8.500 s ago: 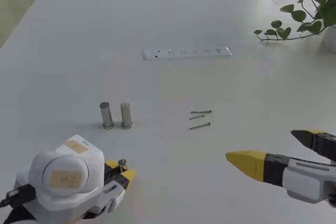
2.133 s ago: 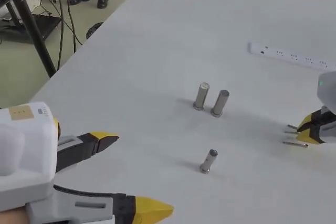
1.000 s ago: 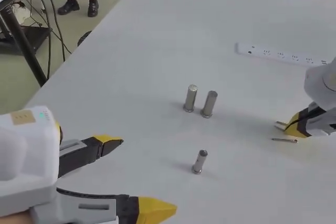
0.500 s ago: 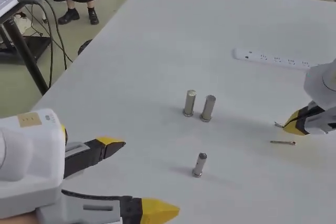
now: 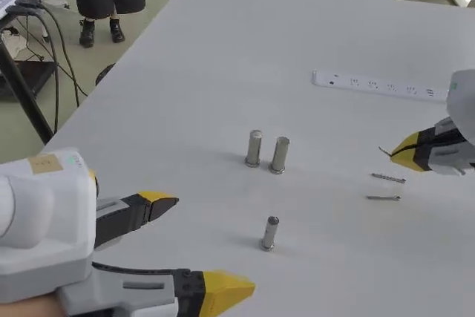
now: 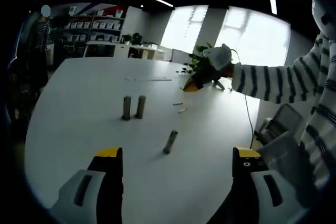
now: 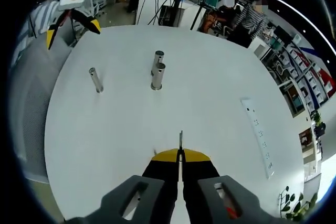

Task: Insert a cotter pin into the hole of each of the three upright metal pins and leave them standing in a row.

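The desk (image 5: 185, 72) is wide, with lots of open room, and the pins (image 5: 280, 155) stand far from its edges. The left gripper (image 5: 213, 243) hangs wide open, holding nothing. The right gripper (image 7: 180, 154) is squeezed tight on one cotter pin (image 7: 180, 139). Two pins stand side by side; the third pin (image 5: 269, 233) stands alone. A hard push could tip a pin, or the thin cotter pin could slip.

Two metal pins (image 5: 254, 148) stand upright side by side, a third pin (image 5: 269, 233) alone, nearer the left gripper (image 5: 204, 243)'s jaws. One cotter pin (image 7: 180, 139) juts from the right gripper (image 7: 180, 153)'s pinched jaws; two loose cotter pins (image 5: 388, 178) lie near them.
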A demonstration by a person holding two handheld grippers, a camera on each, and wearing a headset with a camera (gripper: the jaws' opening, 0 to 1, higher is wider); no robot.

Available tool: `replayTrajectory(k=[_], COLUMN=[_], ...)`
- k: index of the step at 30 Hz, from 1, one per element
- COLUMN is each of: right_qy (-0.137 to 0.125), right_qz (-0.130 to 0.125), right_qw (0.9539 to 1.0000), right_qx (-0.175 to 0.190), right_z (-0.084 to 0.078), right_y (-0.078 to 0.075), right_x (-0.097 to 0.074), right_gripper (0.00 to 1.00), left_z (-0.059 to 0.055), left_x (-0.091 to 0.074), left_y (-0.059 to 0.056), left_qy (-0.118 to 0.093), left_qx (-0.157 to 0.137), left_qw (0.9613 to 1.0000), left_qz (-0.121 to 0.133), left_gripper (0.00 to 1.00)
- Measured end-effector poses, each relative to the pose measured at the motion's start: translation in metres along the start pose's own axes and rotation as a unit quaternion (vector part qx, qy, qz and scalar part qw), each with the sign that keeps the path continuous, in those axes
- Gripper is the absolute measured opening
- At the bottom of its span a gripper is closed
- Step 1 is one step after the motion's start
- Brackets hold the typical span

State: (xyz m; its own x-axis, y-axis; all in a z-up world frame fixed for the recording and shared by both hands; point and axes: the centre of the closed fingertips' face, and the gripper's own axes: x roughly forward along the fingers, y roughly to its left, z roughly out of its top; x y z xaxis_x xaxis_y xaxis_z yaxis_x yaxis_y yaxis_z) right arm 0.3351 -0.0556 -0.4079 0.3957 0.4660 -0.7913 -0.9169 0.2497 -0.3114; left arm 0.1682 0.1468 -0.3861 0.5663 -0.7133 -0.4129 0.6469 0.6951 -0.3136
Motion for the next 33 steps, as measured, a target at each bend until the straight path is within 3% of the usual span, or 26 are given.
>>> replayTrajectory(k=[6,8,11,18,21,23,26,33], right_qy=[-0.029,-0.041,-0.065,-0.081,-0.092,-0.096,-0.104,-0.127], right_qz=[-0.026,-0.032,-0.033,-0.068,-0.074,-0.082,-0.088,-0.1], right_qw=[0.9992,0.9987,0.9974,0.994,0.9927,0.9916,0.9903,0.9864], right_qx=[-0.001,0.0,0.006,-0.029,-0.026,-0.028,-0.029,-0.027], right_z=[0.016,0.018,0.03,0.045,0.049,0.051,0.054,0.064], right_y=[0.007,0.005,0.017,0.027,0.031,0.032,0.037,0.05], right_x=[-0.014,-0.012,-0.019,-0.036,-0.041,-0.044,-0.049,-0.057], right_gripper=[0.0,0.0,0.0,0.0,0.0,0.0,0.0,0.0], left_z=[0.009,0.013,0.015,0.023,0.028,0.038,0.045,0.057], left_x=[0.006,0.008,0.012,0.023,0.028,0.032,0.036,0.044], left_y=[-0.002,-0.001,0.0,-0.004,-0.006,-0.012,-0.014,-0.017], left_qy=[-0.011,-0.016,-0.017,-0.018,-0.024,-0.045,-0.057,-0.058], left_qx=[-0.009,-0.016,-0.013,-0.019,-0.023,-0.042,-0.054,-0.057], left_qw=[0.9999,0.9997,0.9997,0.9995,0.9992,0.9974,0.9959,0.9949], left_qz=[-0.009,-0.011,-0.007,-0.018,-0.022,-0.038,-0.045,-0.059], left_gripper=[0.81,0.79,0.78,0.74,0.73,0.71,0.67,0.6])
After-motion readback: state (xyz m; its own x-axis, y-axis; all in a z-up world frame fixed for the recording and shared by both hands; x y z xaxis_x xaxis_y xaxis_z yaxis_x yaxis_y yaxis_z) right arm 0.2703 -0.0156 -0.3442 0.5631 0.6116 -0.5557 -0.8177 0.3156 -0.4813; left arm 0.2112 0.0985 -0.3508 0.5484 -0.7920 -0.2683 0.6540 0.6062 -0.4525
